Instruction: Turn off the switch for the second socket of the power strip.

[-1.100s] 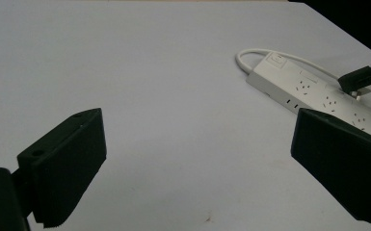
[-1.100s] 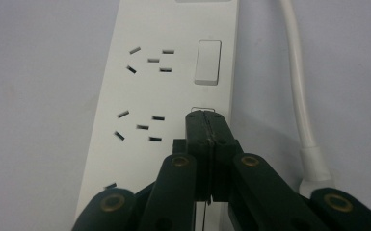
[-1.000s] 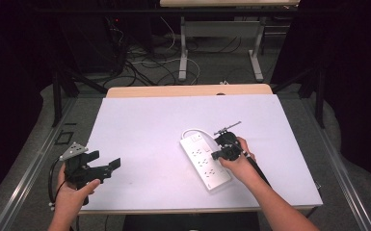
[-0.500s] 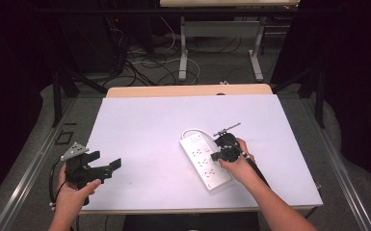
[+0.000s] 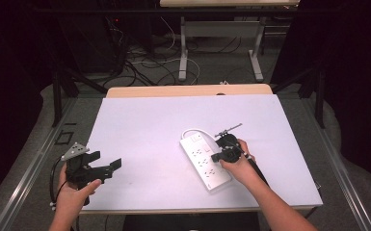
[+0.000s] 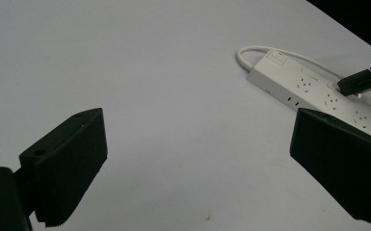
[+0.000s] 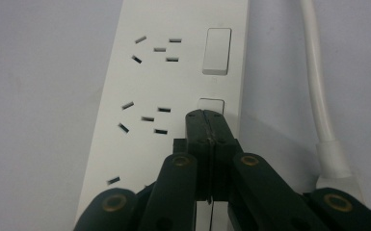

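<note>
A white power strip (image 5: 204,161) lies slantwise right of the table's middle, with its white cable (image 5: 192,131) looping off its far end. My right gripper (image 5: 215,156) hangs over the strip, shut with nothing between its jaws. In the right gripper view its closed tip (image 7: 206,117) rests at the edge of a small rocker switch (image 7: 211,105); a second switch (image 7: 217,50) sits further along the power strip (image 7: 164,82). My left gripper (image 5: 112,165) stays near the table's front left corner, open and empty. Its view shows the power strip (image 6: 318,94) and cable (image 6: 270,50) far off.
The white table (image 5: 149,130) has bare surface between the two grippers. Its front edge runs close under both hands. Beyond the far edge stand desk legs (image 5: 183,45) and loose floor cables (image 5: 139,67).
</note>
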Tool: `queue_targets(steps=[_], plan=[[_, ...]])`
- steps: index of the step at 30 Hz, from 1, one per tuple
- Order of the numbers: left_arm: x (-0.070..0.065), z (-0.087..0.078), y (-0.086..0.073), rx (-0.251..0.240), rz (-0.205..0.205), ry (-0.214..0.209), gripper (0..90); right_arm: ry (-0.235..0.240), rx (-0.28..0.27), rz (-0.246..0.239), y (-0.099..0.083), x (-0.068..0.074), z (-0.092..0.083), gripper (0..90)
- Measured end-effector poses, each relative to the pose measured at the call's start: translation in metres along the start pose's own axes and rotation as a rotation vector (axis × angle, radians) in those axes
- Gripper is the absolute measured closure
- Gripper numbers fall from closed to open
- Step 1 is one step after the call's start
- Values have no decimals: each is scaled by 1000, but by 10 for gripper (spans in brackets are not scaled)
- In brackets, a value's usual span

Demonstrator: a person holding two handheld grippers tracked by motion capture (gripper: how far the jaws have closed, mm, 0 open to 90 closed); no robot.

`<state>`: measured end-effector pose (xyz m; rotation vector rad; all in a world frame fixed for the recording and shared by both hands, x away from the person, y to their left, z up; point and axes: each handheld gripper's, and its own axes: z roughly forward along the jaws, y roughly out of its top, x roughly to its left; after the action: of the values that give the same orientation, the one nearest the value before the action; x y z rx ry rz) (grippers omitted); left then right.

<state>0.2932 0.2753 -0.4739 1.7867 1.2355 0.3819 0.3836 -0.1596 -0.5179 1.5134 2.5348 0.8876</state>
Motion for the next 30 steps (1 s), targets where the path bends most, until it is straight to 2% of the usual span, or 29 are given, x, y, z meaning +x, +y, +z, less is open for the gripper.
queue_targets(steps=[5,6,12,13,16,17,18,19,20,22,23,25,27,30], plan=[[0,0,0,1,0,0,61,5,4,20,0,0,0,900],[0,0,0,0,0,0,61,17,-13,11,-1,-1,0,900],[0,0,0,-1,-2,0,62,18,-15,11,-1,-1,0,900],[0,-1,0,-1,-3,-1,62,19,-19,-1,0,-2,1,900],[0,-1,0,-1,-4,0,62,1,2,7,1,-2,-1,900],[0,0,0,-1,-4,0,62,0,-5,-6,1,-3,-1,900],[1,0,0,0,-3,0,62,-1,-3,4,1,-2,-1,900],[1,0,0,0,-4,0,62,-3,-4,22,1,-2,-1,876],[1,0,0,0,-7,0,62,20,-47,29,0,-2,0,854],[1,0,0,0,-7,0,62,7,-29,25,1,-2,-3,801],[1,0,0,0,-7,2,62,13,-35,15,1,-3,-4,775],[1,0,0,-1,-7,3,62,12,-41,29,2,-2,-6,724],[1,0,0,-2,-7,2,62,24,-62,12,2,-3,-7,684],[1,0,0,-1,-7,1,62,24,-62,10,3,-2,-10,625]])
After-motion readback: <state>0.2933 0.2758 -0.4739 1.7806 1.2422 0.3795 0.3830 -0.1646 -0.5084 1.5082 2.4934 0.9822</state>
